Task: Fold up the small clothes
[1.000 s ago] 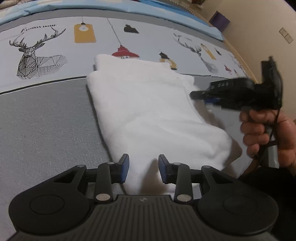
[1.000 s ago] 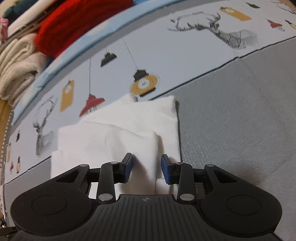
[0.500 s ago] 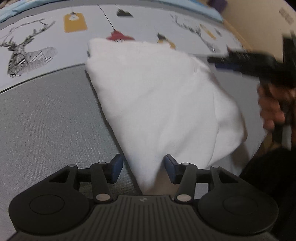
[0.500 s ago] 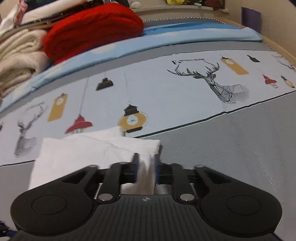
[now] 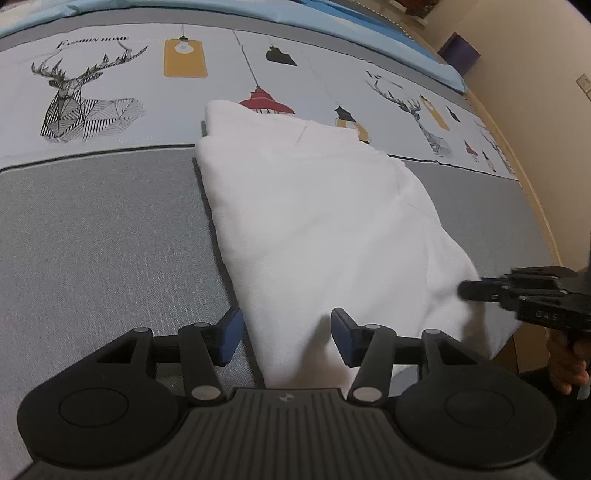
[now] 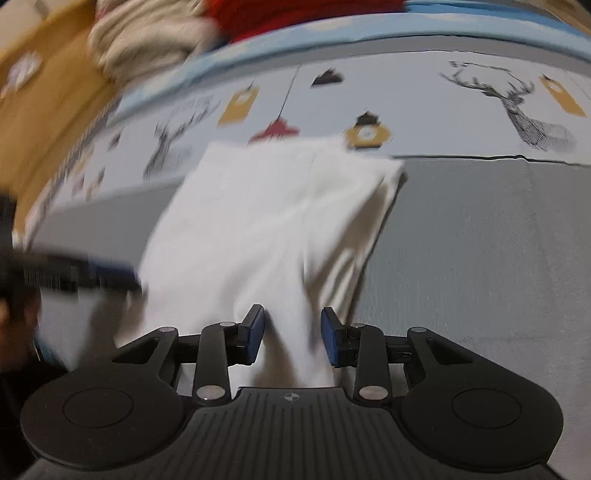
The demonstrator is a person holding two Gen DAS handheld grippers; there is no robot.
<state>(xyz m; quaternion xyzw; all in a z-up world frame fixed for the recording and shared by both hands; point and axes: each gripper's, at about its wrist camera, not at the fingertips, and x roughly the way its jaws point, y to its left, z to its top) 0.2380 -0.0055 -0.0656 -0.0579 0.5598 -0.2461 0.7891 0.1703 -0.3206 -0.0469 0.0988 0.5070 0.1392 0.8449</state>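
A folded white garment (image 5: 317, 221) lies on the bed (image 5: 92, 240), its far end over the printed band of the bedcover with deer and lamp motifs and its near end on the plain grey area, reaching right to the bed's near edge. In the left wrist view, the left gripper (image 5: 286, 338) is spread open, its blue-padded fingers (image 5: 231, 334) standing on either side of the garment's near corner without pressing it; the cloth runs between them and under the gripper body. In the right wrist view, which is blurred, the right gripper (image 6: 293, 332) is likewise released, its pads apart with a hanging fold of the white garment (image 6: 266, 221) between them, not pinched. Each gripper shows in the other's camera: the right gripper (image 5: 517, 291) appears at the garment's right near corner with the person's hand (image 5: 567, 354) below it, and the left gripper (image 6: 85, 277) appears as a dark smear at the cloth's left edge. Red and cream folded textiles (image 6: 155, 33) lie stacked at the far side of the bed.
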